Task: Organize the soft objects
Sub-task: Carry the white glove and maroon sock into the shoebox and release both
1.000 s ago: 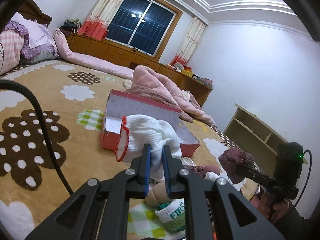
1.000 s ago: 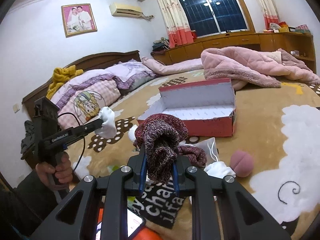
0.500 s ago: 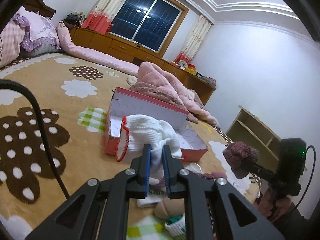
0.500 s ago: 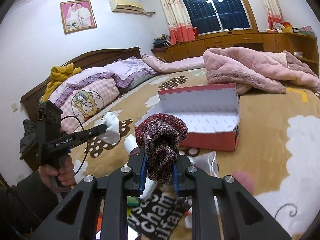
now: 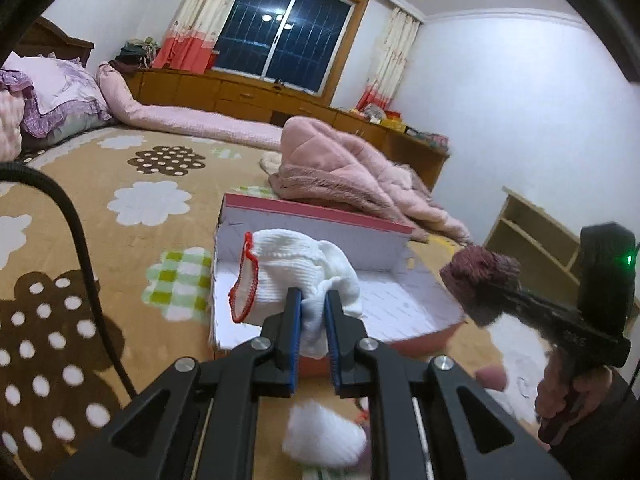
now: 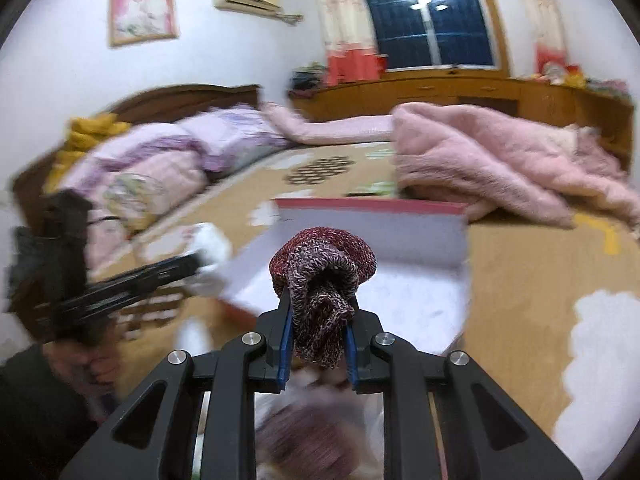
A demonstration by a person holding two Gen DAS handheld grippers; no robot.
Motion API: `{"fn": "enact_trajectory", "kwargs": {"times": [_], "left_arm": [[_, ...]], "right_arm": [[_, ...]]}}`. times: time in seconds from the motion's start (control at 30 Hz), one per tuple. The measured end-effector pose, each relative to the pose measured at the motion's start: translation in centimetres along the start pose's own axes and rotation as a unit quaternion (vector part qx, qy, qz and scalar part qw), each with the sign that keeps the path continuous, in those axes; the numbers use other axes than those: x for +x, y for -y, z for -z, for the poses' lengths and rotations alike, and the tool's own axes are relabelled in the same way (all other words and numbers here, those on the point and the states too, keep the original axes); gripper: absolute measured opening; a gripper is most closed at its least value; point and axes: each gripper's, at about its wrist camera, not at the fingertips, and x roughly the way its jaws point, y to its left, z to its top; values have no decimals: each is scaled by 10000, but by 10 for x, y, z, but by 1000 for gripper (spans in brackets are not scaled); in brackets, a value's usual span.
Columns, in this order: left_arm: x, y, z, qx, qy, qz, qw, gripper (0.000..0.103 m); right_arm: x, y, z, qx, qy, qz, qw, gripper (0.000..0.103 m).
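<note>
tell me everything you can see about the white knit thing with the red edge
The white knit sock with a red-stitched cuff looks soft, ribbed and crumpled. The left gripper pinches its bunched end between blue pads, so it hangs in the air before the open red cardboard box, cuff opening pointing left. Nothing else touches it.

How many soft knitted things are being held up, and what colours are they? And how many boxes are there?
White knitted things, held in the left gripper: 1 white knit glove
Dark red knitted things, held in the right gripper: 1 maroon knit piece
Boxes: 1 red box, open
Total: 3
</note>
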Motion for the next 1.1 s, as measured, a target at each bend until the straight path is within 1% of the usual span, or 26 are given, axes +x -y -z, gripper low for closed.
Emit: {"fn": "enact_trajectory", "kwargs": {"times": [0.07,0.13,0.23,0.33,0.37,0.4,0.43,0.57,0.6,0.63,0.73,0.8,0.9,0.93,0.97,1.03,1.07,1.1], "left_arm": [[16,-1,-4,14,-95,-127,9999,12],[35,-1,-8,85,-250,-358,9990,12],[59,-10,-8,-86,-517,-424,9977,12],[79,-18,4,-194,-873,-599,9942,12],[83,-20,8,-238,-925,-660,9932,12],[85,-21,10,-233,-887,-683,9934,12],[85,-20,11,-200,-866,-697,9936,12],[87,-22,12,-219,-812,-697,9940,14],[87,-22,13,-198,-789,-702,9942,15],[87,-21,14,-164,-768,-728,9943,17],[88,-12,16,82,-690,-907,9934,21],[86,-6,17,192,-682,-936,9931,22],[86,-5,18,231,-680,-937,9930,25],[86,-5,18,237,-686,-945,9929,30],[86,-4,17,259,-683,-951,9928,40],[86,-1,18,345,-668,-953,9926,58],[86,1,18,391,-641,-1005,9921,61],[85,2,19,407,-620,-1003,9922,62]], "right_arm": [[18,9,-6,98,-158,123,9998,21],[36,15,-6,183,-454,221,9986,21],[67,22,-1,264,-972,382,9942,22],[84,29,7,551,-1157,429,9908,22],[89,31,8,643,-1226,425,9895,22],[93,30,9,624,-1267,502,9887,23],[94,27,10,525,-1272,610,9886,24],[98,14,13,302,-1323,716,9882,25],[100,12,15,212,-1321,822,9876,25],[101,9,16,104,-1292,949,9870,27],[98,8,19,104,-1167,1027,9878,28],[97,9,20,92,-1105,1060,9882,28],[95,4,21,-37,-1028,1214,9873,34],[94,2,21,-101,-995,1289,9866,35],[93,0,22,-149,-968,1335,9862,36],[91,-1,22,-185,-908,1439,9852,42],[90,-1,21,-183,-885,1449,9853,43],[89,-1,21,-173,-851,1450,9856,48]]}}
